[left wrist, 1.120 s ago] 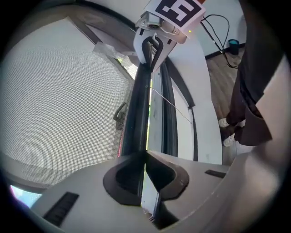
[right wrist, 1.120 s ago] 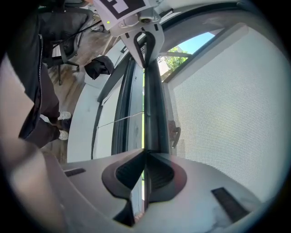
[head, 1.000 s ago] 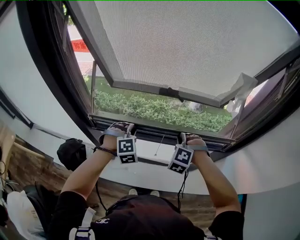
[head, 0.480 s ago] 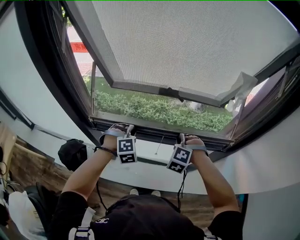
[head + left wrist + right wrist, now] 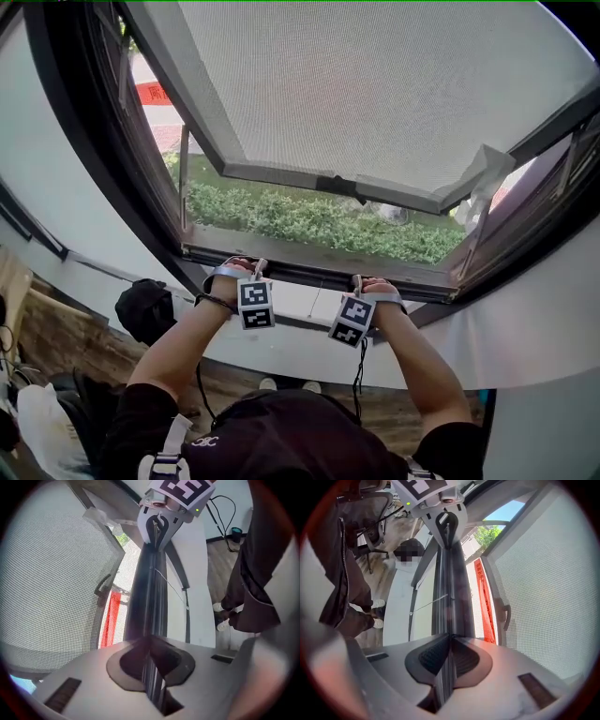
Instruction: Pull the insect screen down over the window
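The insect screen's dark bottom bar (image 5: 309, 266) runs across the window opening just above the sill. My left gripper (image 5: 242, 274) is shut on the bar's left part, and my right gripper (image 5: 362, 284) is shut on it further right. In the left gripper view the bar (image 5: 149, 592) runs straight out from between the closed jaws (image 5: 151, 638) to the right gripper (image 5: 159, 524) at its far end. The right gripper view mirrors this: the bar (image 5: 449, 588) leaves the jaws (image 5: 450, 635) towards the left gripper (image 5: 447, 527). Grey mesh (image 5: 51, 573) hangs beside the bar.
Beyond the mesh an outward-tilted window sash (image 5: 375, 94) with a handle (image 5: 345, 185) stands open over a green hedge (image 5: 309, 220). The white sill (image 5: 291, 342) lies under my hands. A black bag (image 5: 145, 307) sits on the floor at the left. A cable (image 5: 359, 375) hangs from the right gripper.
Both grippers and the bar they hold have come down a little, closer to the sill. The jaws stayed shut on the bar.
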The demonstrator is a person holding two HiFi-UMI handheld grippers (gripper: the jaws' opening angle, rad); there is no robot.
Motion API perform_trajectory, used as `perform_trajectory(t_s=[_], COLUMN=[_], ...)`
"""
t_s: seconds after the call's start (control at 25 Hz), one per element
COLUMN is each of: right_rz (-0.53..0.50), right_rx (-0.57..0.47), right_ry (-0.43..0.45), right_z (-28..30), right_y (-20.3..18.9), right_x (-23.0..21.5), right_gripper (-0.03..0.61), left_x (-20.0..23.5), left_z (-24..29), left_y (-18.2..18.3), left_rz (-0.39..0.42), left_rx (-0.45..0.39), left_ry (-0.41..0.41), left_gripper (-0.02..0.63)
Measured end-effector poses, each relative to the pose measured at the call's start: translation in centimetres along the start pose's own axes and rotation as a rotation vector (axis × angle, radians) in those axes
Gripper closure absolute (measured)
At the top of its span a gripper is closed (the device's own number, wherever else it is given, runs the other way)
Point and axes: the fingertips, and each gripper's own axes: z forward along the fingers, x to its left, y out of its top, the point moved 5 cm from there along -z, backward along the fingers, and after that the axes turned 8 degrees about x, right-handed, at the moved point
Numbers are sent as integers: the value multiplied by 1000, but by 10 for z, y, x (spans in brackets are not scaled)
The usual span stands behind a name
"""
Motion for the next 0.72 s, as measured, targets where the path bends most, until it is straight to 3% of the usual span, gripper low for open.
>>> perform_trajectory(t_s=[0.24, 0.48, 0.72], right_rz=[19, 38, -33], right_rx=[-42, -31, 56], right_ry=[2, 55, -163], right_z=[14, 14, 51], right_y=[3, 6, 2], right_x=[1, 12, 18], right_gripper=[555, 554, 554], left_x=[-4, -17, -16], left_z=[-3, 20, 38], left_y=[3, 2, 3], left_rz=[4, 28, 28], left_rx=[17, 32, 22], left_ry=[-65, -75, 25], left_gripper=[591, 591, 592])
